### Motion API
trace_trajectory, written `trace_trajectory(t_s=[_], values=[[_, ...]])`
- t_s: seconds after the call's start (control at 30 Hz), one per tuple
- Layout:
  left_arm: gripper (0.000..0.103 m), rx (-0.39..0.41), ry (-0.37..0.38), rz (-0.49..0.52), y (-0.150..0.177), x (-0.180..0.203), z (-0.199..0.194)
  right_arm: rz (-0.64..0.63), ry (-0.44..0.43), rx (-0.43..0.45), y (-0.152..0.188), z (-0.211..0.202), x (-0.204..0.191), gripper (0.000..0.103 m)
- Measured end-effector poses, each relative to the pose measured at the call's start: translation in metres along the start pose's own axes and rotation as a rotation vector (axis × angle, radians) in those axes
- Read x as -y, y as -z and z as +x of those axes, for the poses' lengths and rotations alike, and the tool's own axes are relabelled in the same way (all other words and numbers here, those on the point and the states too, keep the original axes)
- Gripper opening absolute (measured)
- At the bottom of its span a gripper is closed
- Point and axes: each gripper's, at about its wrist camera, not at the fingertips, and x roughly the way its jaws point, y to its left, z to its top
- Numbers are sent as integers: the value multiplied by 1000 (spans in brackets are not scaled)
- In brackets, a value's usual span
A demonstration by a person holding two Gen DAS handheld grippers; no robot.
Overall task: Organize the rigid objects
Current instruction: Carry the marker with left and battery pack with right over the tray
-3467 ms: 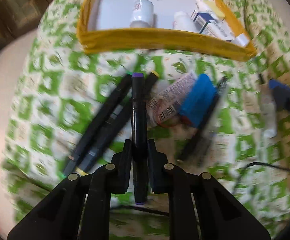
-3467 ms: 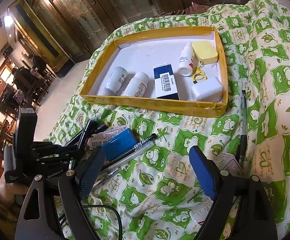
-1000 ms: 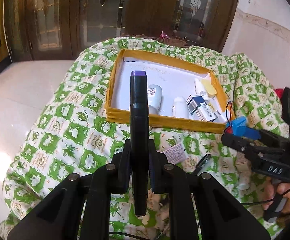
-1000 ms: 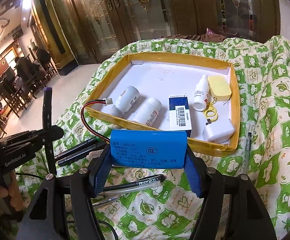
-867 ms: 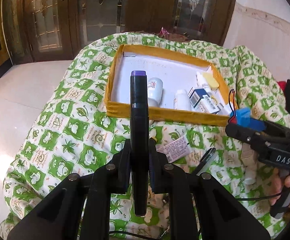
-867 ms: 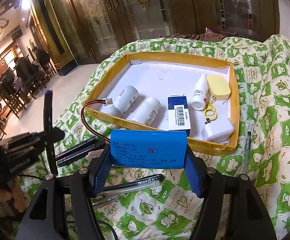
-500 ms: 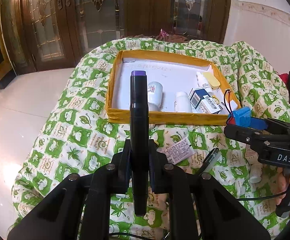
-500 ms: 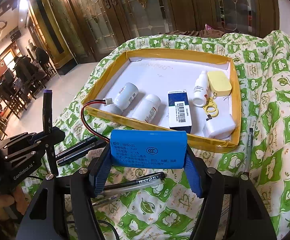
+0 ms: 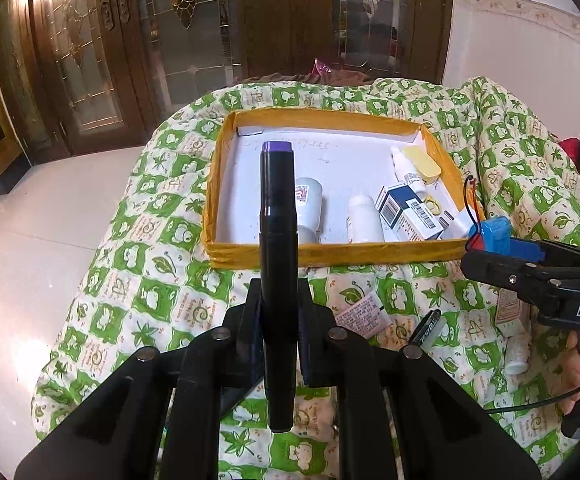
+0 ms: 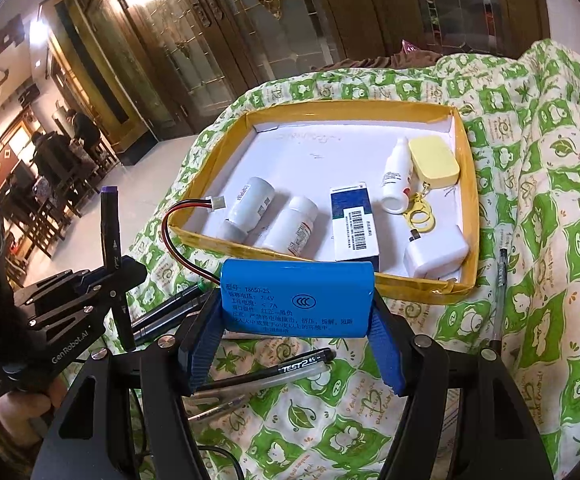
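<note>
My left gripper is shut on a black marker with a purple cap, held upright above the green patterned quilt, short of the yellow-rimmed tray. It also shows in the right wrist view. My right gripper is shut on a blue battery pack with a red and black lead, held in the air near the tray's front rim. It shows at the right in the left wrist view.
The tray holds two white bottles, a blue and white box, a dropper bottle, a yellow case and a white adapter. Pens, markers and a paper sachet lie on the quilt. The floor drops off at the left.
Both grippers have risen off the quilt with the marker and battery pack since 3.5 s ago. Over the last second they have only drifted slightly, still before the tray.
</note>
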Motion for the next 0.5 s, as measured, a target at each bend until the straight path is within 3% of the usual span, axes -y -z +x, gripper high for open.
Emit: trace_trajectory(t_s=[0.5], values=[[12,9,29,-60,-38,-25,11,22,2,10,-9,-1,9,62]])
